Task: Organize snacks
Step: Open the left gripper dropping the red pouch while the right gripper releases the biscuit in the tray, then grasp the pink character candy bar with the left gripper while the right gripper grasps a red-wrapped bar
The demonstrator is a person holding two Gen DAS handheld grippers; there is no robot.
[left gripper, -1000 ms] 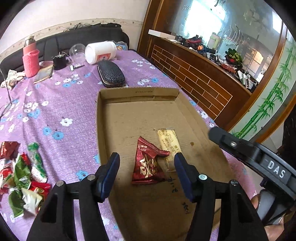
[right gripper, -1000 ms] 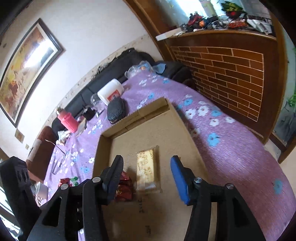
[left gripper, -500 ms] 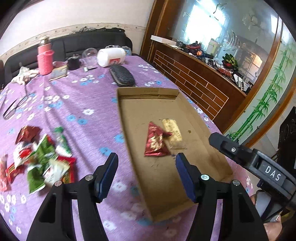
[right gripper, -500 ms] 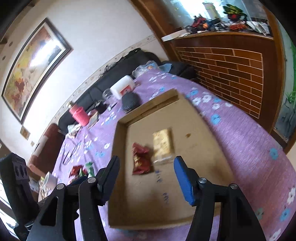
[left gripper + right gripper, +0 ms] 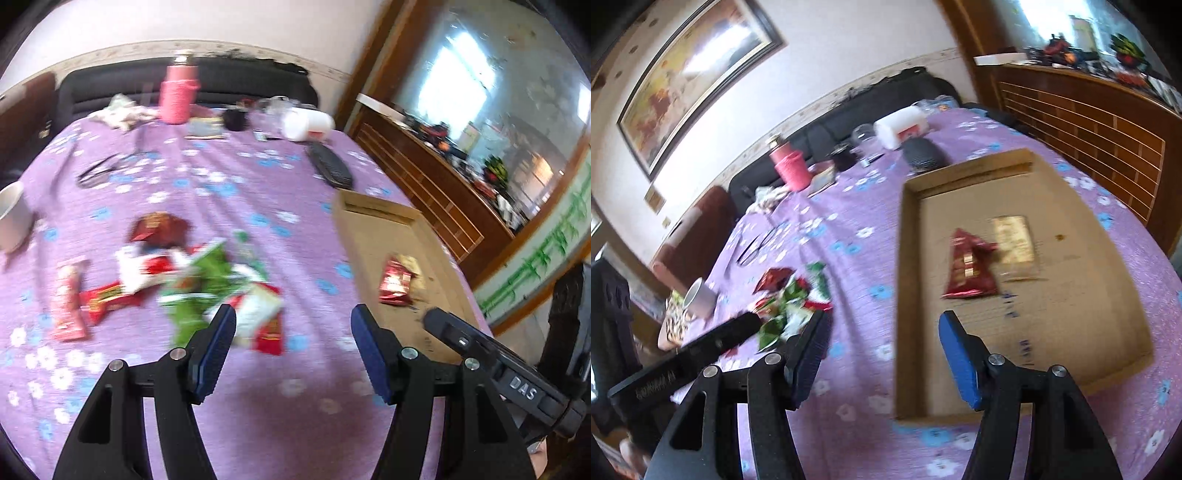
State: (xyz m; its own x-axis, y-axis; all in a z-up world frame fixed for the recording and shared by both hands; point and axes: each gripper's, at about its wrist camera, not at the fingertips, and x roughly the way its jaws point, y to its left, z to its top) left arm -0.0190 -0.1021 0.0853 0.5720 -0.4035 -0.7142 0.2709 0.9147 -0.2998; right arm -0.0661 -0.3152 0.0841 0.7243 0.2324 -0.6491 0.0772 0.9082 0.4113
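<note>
A shallow cardboard tray (image 5: 373, 221) (image 5: 908, 258) lies on the purple flowered tablecloth. It holds a red snack packet (image 5: 395, 282) (image 5: 967, 269) and a pale gold packet (image 5: 1014, 240) beside it. Left of the tray is a loose pile of red, green and white snack packets (image 5: 192, 280) (image 5: 790, 299). My left gripper (image 5: 291, 332) hovers open over bare cloth at the pile's right edge, with nothing between its blue pads. My right gripper (image 5: 884, 332) is open and empty, above the tray's left wall near its front corner. Both views are motion-blurred.
At the table's far end stand a pink bottle (image 5: 179, 94), a white jar on its side (image 5: 306, 123), a black case (image 5: 330, 168) and glasses (image 5: 96, 173). A white cup (image 5: 13, 216) sits at the left edge. A wooden cabinet (image 5: 1108, 122) runs along the right.
Both grippers drew back from over the tray and swung left toward the snack pile. The red and gold packets stayed in the tray. The jaws stand slightly wider.
</note>
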